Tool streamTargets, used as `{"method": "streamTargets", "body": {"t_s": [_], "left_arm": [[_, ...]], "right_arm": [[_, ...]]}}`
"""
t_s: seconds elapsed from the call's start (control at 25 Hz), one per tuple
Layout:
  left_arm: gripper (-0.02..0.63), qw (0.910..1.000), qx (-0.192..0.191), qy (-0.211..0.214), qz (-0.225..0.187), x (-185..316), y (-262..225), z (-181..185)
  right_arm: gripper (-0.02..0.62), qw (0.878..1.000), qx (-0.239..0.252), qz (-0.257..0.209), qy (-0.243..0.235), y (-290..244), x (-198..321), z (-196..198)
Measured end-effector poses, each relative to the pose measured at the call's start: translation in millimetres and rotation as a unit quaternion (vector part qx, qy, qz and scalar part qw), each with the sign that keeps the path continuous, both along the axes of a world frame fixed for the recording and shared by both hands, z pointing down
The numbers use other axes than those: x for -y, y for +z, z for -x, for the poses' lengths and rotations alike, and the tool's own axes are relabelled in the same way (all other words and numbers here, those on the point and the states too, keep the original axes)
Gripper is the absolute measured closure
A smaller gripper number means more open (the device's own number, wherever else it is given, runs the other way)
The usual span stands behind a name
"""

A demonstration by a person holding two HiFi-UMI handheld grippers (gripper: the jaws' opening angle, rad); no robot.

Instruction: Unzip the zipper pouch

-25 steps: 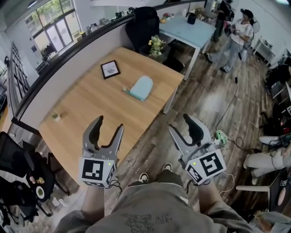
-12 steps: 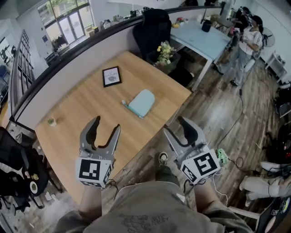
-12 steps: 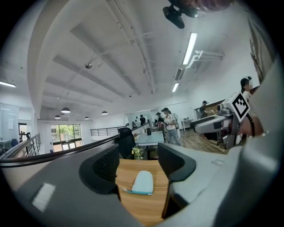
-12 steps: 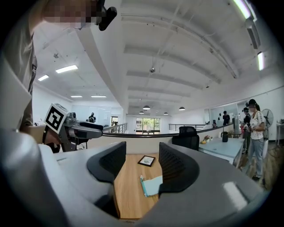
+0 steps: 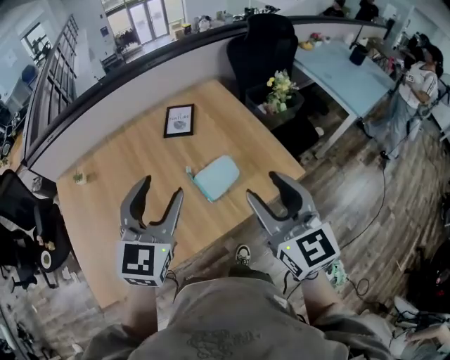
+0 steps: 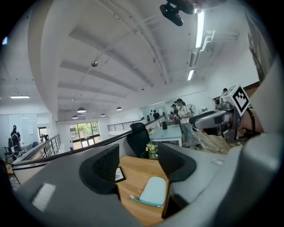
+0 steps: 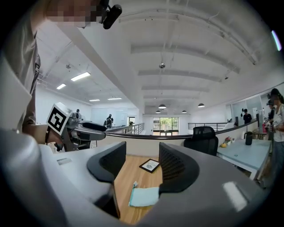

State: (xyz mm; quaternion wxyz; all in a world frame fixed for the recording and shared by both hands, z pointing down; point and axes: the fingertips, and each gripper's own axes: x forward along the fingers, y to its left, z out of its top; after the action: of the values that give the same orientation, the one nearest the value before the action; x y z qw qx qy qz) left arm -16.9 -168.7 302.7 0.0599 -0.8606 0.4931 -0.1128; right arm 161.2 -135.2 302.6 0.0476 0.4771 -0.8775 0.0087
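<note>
Zipper pouch [image 5: 216, 177] lies on the counter [image 5: 133, 155], just beyond and between the wide-open, empty left gripper [image 5: 160, 188] and right gripper [image 5: 266, 186], pull tab leftward.

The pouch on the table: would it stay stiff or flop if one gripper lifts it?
Probably floppy: the pouch looks like soft, flat fabric. Likely light, since it lies thin on the table. It may slide if pushed; the wood looks smooth.

Bright, even light: daylight enters from the windows [image 5: 144, 20] at 11 o'clock in the head view, and a ceiling lamp [image 6: 199, 27] glares at 1 o'clock in the left gripper view. The edges bend strongly, and the near jaws are blurred.
</note>
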Motion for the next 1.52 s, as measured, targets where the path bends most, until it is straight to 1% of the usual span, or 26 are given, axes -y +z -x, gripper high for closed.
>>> {"method": "streamTargets", "body": {"t_s": [0.16, 0.28, 0.52, 0.72, 0.92, 1.12, 1.24, 1.36, 1.52], "left_arm": [[0.344, 0.9994, 0.005, -0.033, 0.007, 14, 5, -13], [0.344, 0.9984, 0.01, -0.055, 0.011, 21, 8, -14], [0.344, 0.996, 0.011, -0.087, 0.021, 27, 14, -3], [0.344, 0.9952, 0.008, -0.094, 0.028, 34, 20, 8], [0.344, 0.9947, 0.007, -0.093, 0.043, 46, 32, 21], [0.344, 0.9931, 0.011, -0.091, 0.073, 58, 59, 30], [0.344, 0.9917, 0.02, -0.084, 0.095, 65, 82, 33], [0.344, 0.9894, 0.031, -0.075, 0.12, 73, 107, 33], [0.342, 0.9838, 0.039, -0.072, 0.16, 84, 148, 37]], "right_arm": [[0.379, 0.999, 0.002, 0.006, -0.034, 10, 30, -15], [0.379, 0.998, 0.001, 0.011, -0.056, 16, 46, -18], [0.379, 0.995, 0.003, 0.018, -0.094, 25, 64, -4], [0.379, 0.993, 0.008, 0.044, -0.105, 39, 74, 9], [0.379, 0.991, -0.02, 0.062, -0.114, 59, 88, 22], [0.379, 0.987, -0.043, 0.082, -0.135, 88, 104, 42], [0.379, 0.98, -0.079, 0.107, -0.146, 117, 111, 54], [0.379, 0.974, -0.113, 0.134, -0.147, 152, 117, 61], [0.379, 0.963, -0.164, 0.158, -0.146, 203, 123, 65]]}}
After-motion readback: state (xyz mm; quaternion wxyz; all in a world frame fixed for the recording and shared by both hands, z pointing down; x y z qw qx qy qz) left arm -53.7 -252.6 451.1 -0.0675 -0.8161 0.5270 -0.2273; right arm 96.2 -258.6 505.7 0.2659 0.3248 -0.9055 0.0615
